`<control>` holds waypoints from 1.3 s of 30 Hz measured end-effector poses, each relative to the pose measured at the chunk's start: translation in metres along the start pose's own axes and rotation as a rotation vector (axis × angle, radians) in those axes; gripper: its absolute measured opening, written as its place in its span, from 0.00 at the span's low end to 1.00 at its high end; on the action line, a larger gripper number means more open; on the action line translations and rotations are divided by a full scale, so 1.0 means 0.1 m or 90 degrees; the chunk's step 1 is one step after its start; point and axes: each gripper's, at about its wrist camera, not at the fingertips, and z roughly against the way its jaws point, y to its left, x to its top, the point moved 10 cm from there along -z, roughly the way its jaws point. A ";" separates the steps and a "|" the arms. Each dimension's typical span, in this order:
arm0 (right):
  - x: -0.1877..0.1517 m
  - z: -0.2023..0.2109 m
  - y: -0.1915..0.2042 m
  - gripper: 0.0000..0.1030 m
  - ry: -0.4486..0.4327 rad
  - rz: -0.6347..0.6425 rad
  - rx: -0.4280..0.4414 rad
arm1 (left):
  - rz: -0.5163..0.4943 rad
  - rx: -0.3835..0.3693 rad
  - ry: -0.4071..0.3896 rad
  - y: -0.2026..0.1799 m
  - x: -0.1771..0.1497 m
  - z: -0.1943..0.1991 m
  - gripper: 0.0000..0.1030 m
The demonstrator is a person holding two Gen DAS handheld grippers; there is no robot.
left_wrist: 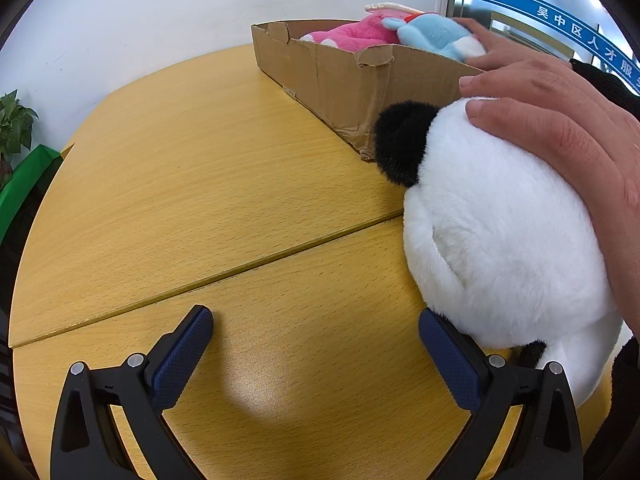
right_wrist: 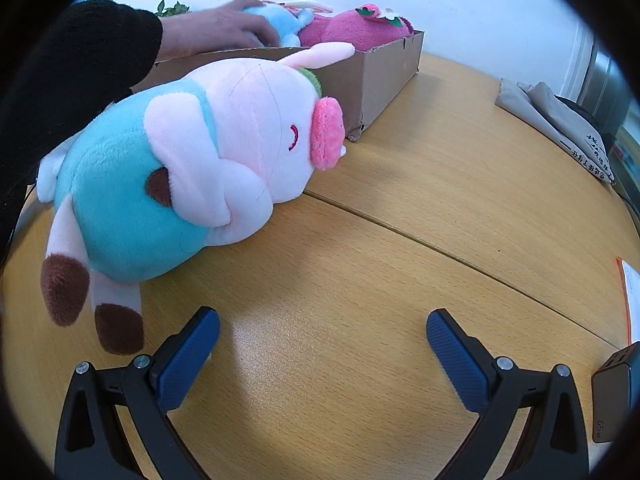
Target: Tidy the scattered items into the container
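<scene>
**Two plush toys still out, both tools waiting open**

Nearest to me, the left tool point(left_wrist: 316, 344) hangs low over the wooden surface point(left_wrist: 192, 184) with its blue pads spread wide and nothing between them. Its right-hand pad sits just against the underside of a white plush with black ears point(left_wrist: 496, 240), which lies on the surface beside the tool rather than inside its jaws. A bare hand point(left_wrist: 560, 120) rests on top of that plush.

The right tool point(right_wrist: 323, 344) is likewise open and empty, poised above bare wood. Just beyond its left pad lies a pink pig plush in a teal outfit point(right_wrist: 192, 168), on its side, brown-tipped feet towards the tool and snout pointing at the cardboard box point(right_wrist: 384, 80).

Farther back, the box stands on the surface close behind both toys. A pink plush point(right_wrist: 352, 28) and a light blue plush point(right_wrist: 280, 20) already lie in it, and a hand in a black sleeve point(right_wrist: 224, 28) reaches in over the blue one.

My reading is that the tidying is partway through: two toys in, at least two left out, no grasp yet begun. The next move seems to call for centring one tool on a toy, closing on a soft narrow part such as a leg or ear, then lifting clear of the box's near wall.
</scene>
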 end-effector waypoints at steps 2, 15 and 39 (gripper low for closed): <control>0.00 0.00 0.00 1.00 0.000 0.000 0.000 | 0.000 0.000 0.000 0.00 0.00 0.01 1.00; 0.00 0.00 -0.01 1.00 0.000 0.002 0.001 | 0.000 0.000 0.000 0.02 -0.01 0.05 1.00; 0.00 0.00 0.00 1.00 0.000 0.002 0.001 | 0.002 0.000 0.001 -0.02 0.06 -0.08 1.00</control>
